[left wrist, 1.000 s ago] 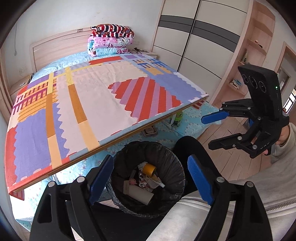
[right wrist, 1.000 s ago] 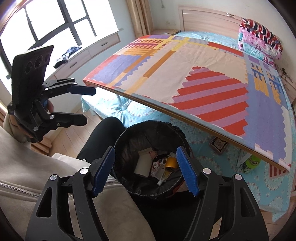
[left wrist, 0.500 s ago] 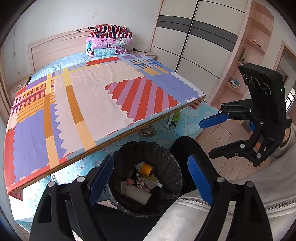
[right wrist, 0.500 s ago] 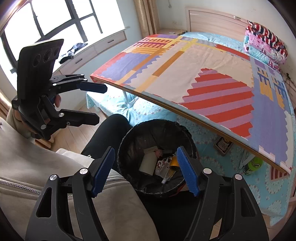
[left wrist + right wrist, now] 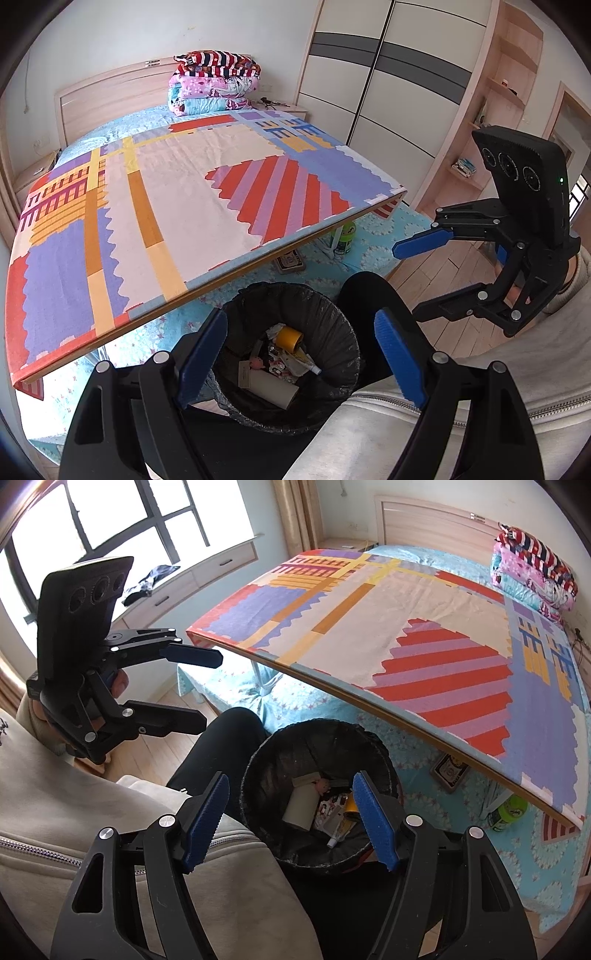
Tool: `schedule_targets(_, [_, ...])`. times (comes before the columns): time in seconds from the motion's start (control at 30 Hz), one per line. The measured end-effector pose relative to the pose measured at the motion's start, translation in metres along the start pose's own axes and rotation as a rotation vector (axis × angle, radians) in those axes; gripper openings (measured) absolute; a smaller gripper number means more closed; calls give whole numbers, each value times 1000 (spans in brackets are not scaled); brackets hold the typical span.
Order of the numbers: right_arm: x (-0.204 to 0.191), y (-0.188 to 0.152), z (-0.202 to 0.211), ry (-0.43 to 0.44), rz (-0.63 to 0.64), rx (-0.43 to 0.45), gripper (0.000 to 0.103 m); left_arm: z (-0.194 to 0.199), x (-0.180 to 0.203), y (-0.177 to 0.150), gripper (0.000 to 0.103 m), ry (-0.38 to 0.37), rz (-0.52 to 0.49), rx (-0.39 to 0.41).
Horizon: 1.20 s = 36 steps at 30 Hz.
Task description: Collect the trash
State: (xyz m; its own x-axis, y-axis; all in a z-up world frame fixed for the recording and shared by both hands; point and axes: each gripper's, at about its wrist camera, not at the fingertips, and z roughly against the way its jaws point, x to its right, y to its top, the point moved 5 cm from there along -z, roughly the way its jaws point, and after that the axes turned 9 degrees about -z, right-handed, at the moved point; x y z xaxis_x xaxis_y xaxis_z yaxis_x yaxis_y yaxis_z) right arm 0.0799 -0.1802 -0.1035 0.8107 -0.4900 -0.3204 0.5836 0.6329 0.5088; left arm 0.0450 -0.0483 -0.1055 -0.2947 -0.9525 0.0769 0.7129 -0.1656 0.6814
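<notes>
The landmark is the round black-lined trash bin, which stands on the floor against the person's black-trousered knee and partly under the near edge of the low bench covered with a colourful patchwork cloth.

Left of the bin, the left claw hangs in the air above the knee, its two blue-padded fingers spread wide with nothing between them and nothing touching them. In its own view the same released left claw frames the bin mouth from above without contact.

Inside the bin lies the collected trash: a pale cardboard tube at the near side, a yellow roll of tape farther in, a small white squeeze tube, and crumpled printed wrappers among them.

Right of the bin, the right claw is held over the wooden floor, equally wide open and empty; its wrist view shows the right claw poised above the bin rim, clear of it.

Beyond the bin, under the bench on the blue bedsheet, sit a small framed card and, farther right, a green-capped bottle. A stack of folded quilts rests at the headboard, well away from the bin.
</notes>
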Motion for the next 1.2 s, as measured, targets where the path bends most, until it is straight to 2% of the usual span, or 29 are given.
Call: schedule_targets(1.2, [1,1,3,6,0,14,69,1,8,2,79,-35,-8,16])
